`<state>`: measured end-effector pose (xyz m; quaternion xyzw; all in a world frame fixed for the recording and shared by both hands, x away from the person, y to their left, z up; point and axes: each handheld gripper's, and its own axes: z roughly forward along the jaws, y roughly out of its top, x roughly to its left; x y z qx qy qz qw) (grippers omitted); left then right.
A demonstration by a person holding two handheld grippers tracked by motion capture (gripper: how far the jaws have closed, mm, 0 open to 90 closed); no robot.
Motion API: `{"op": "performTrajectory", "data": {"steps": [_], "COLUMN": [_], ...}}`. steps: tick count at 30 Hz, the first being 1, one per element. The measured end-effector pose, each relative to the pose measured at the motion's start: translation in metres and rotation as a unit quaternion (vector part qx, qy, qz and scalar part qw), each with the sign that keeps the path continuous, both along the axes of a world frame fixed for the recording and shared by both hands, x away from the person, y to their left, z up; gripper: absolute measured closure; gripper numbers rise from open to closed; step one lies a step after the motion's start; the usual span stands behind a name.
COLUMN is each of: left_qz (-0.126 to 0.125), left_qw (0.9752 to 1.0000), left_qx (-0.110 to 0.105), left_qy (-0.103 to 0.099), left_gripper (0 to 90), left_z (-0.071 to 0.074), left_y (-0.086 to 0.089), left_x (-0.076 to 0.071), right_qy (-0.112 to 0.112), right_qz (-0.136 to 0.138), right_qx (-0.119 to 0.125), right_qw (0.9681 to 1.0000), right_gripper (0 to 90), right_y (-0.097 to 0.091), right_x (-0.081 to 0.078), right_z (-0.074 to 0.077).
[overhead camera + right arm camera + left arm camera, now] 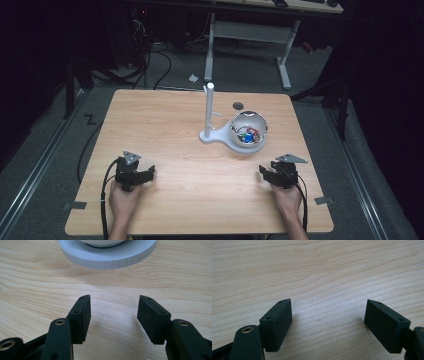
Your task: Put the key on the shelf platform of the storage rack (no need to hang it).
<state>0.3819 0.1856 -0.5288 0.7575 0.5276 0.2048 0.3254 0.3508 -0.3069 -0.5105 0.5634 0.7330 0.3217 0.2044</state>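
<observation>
L gripper (142, 174) lower left of frame, jaws wide apart, nothing btwn. R gripper (268, 173) lower right, jaws apart, empty. Bowl (248, 129) w/ small coloured bits sits on white stand base (220, 136), centre-right of table (165, 125), well apart from both

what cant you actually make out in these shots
- Small coloured items inside the shiny metal bowl, high view: too small to identify.
- That bowl in the right gripper view: cut off by the top edge above the round white ribbed base.
- Tall white post on the stand, high view: its purpose cannot be told.
- Dark round spot on the light wooden table, high view: too small to tell what it is.
</observation>
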Motion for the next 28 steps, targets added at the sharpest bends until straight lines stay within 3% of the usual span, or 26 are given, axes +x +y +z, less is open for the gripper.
{"op": "performTrajectory", "data": {"steps": [11, 17, 28], "left_qz": [0.000, 0.000, -0.001], "left_qw": [1.0000, 1.0000, 1.0000], "left_qx": [0.000, 0.000, 0.000], "left_qy": [0.000, 0.000, 0.000], "left_gripper": [22.7, 22.7, 22.7], "left_z": [0.0000, 0.0000, 0.0001], "left_y": [0.0000, 0.0000, 0.0001], "left_x": [0.0000, 0.0000, -0.0003], "right_qy": [0.002, -0.008, -0.007], "right_qz": [-0.005, -0.003, -0.006], "right_qx": [-0.012, -0.037, -0.037], "right_qw": [0.9999, 0.9993, 0.9993], "right_gripper": [43.8, 42.1, 40.6], "right_y": [0.0016, 0.0060, 0.0065], "right_x": [0.0013, 0.0007, 0.0018], "right_z": [-0.0060, -0.0079, -0.0081]}}
